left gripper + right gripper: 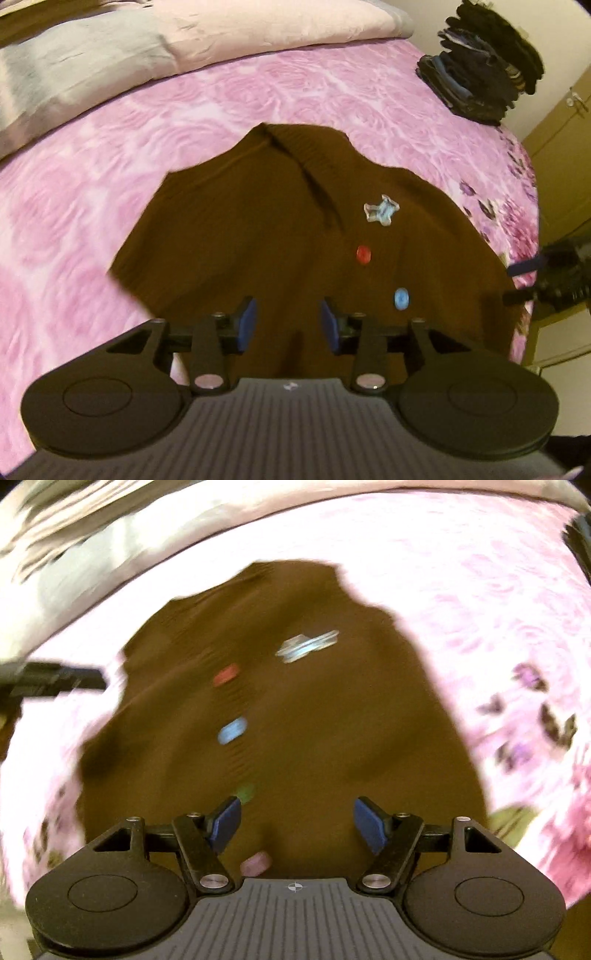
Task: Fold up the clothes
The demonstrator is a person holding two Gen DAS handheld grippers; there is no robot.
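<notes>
A brown cardigan (258, 229) lies spread on the pink bed (110, 166), filling the centre of both views. The left gripper (288, 325) and right gripper (295, 823) hover over its lower part, jaws parted wide, holding nothing. The knit looks thick, so a shallow pinch may catch one layer only. Coloured buttons (363, 254) may snag. The right view is blurred.

Brown cardigan (240, 240) w/ red (363, 254) & blue buttons (401, 299); pink rose-print bedspread (92, 177)
</notes>
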